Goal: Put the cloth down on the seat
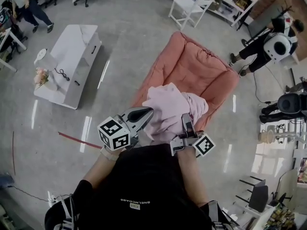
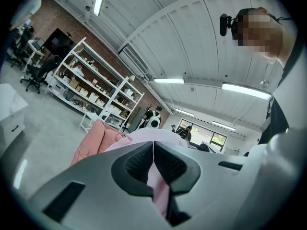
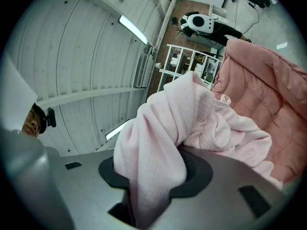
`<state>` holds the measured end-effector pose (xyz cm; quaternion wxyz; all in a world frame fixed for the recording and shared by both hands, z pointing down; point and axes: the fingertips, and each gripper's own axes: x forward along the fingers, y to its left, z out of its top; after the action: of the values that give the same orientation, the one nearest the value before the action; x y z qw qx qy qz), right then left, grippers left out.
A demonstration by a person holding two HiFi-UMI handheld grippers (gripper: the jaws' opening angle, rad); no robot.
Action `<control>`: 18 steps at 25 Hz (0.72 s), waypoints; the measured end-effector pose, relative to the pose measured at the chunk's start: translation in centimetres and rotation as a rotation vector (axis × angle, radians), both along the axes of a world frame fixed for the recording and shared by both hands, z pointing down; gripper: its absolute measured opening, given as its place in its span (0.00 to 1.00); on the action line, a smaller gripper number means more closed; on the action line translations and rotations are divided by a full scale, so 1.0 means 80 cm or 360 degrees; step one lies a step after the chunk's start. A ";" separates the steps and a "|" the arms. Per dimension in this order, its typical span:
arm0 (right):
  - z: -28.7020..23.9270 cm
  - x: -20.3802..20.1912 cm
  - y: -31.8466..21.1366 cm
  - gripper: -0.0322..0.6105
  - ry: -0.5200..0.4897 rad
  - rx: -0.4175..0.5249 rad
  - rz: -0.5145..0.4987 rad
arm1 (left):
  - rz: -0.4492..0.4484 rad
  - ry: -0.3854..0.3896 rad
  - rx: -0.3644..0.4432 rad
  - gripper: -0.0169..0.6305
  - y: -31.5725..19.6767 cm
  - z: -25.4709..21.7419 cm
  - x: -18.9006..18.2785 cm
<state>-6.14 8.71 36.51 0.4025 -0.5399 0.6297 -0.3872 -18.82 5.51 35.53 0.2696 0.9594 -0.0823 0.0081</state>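
Pale pink cloth [image 1: 169,108] sits bunched at frame centre over the near edge of the salmon seat [image 1: 204,63], pinched by left claw [image 1: 145,112] and right claw [image 1: 185,119]; the black shirt's [image 1: 144,176] small white print is unreadable.

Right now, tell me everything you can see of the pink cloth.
The cloth is pale pink, soft, finely ribbed fabric, bunched and wrinkled rather than spread. The left gripper is shut on a thin edge of it; the right gripper is shut on a thick gathered fold. It is held over the front of the salmon-pink padded seat; whether it rests on the cushion I cannot tell.
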 end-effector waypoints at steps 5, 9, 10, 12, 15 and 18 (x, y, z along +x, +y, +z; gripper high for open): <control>0.001 0.027 -0.015 0.35 -0.0019 -0.0005 -0.0013 | -0.0009 -0.0026 -0.0003 0.06 -0.013 0.004 0.026; 0.004 0.059 -0.026 0.35 -0.0043 -0.0006 0.0012 | 0.0000 -0.0058 0.0010 0.06 -0.023 0.006 0.053; 0.005 0.067 -0.031 0.35 -0.0043 -0.0002 0.0018 | 0.0000 -0.0060 0.0010 0.06 -0.027 0.007 0.059; 0.007 0.086 -0.043 0.35 -0.0052 0.0003 0.0029 | -0.0004 -0.0070 0.0010 0.06 -0.039 0.009 0.072; 0.010 0.122 -0.060 0.35 -0.0061 -0.0003 0.0047 | -0.0006 -0.0096 0.0017 0.06 -0.054 0.011 0.098; 0.011 0.163 -0.072 0.35 -0.0055 -0.0006 0.0082 | -0.0007 -0.0116 0.0024 0.06 -0.068 0.011 0.126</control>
<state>6.94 2.91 37.38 0.4220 -0.5500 0.6079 -0.3872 -8.71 0.10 36.45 0.2592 0.9603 -0.0942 0.0420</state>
